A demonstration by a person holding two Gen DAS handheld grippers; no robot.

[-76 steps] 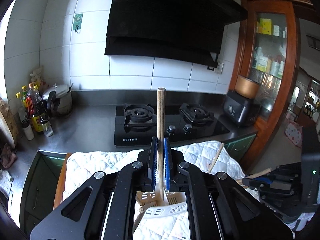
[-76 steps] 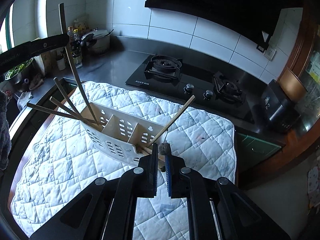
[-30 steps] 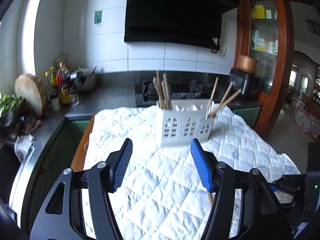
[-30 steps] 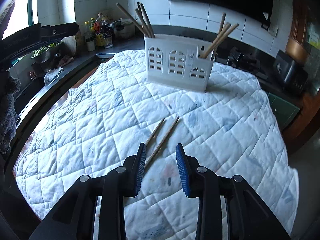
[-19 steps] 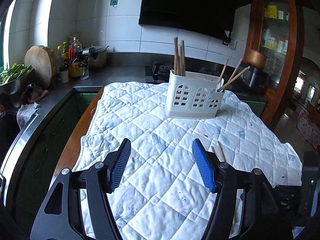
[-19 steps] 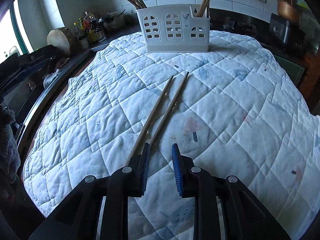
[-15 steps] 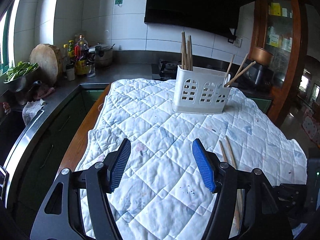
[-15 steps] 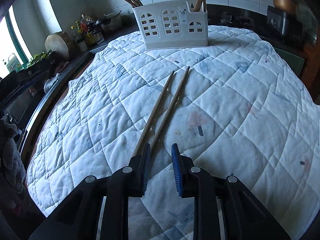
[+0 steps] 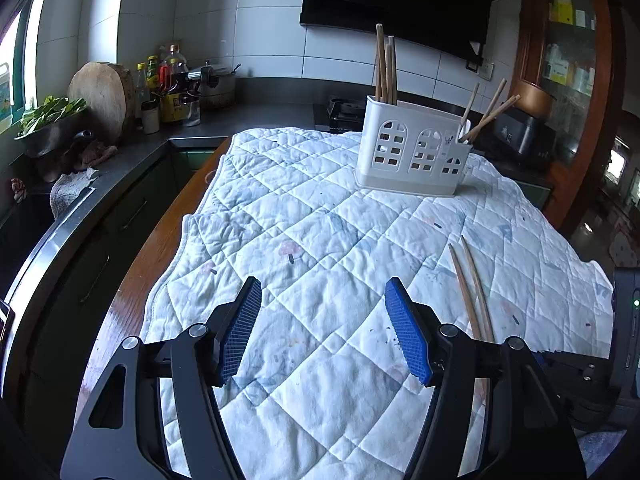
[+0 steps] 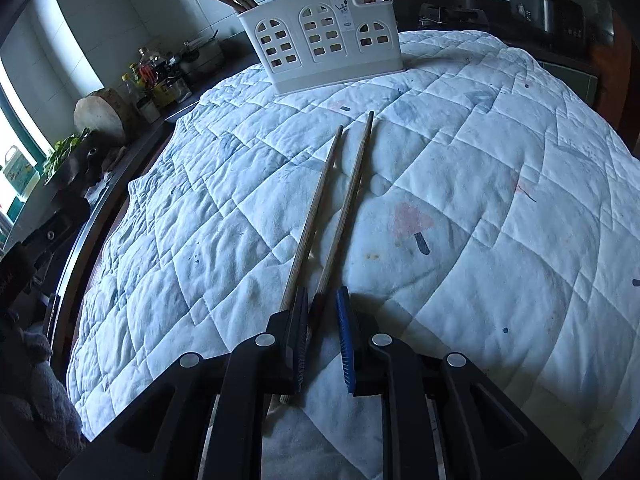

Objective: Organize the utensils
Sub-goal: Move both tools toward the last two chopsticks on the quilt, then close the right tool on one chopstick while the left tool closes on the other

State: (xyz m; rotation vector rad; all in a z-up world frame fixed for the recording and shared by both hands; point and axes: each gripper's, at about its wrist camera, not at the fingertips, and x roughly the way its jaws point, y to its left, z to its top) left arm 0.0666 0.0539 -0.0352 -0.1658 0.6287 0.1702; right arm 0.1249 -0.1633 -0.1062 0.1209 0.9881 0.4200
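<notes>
A white slotted utensil holder stands at the far side of the quilted cloth, with several wooden chopsticks upright in it; it also shows in the right wrist view. Two loose chopsticks lie side by side on the cloth, also seen in the left wrist view. My right gripper is low over their near ends, jaws partly open, with the right chopstick's end between the pads and the left one under the left finger. My left gripper is open wide and empty above the cloth.
The quilted cloth covers a wooden table whose left edge shows. A dark counter to the left holds a wooden chopping block, bottles and a bowl of greens. A stove and appliance stand behind the holder.
Both grippers have drawn back from the holder toward the near side of the cloth. My right gripper has dropped closer onto the near ends of the two loose chopsticks. The left gripper stays open.
</notes>
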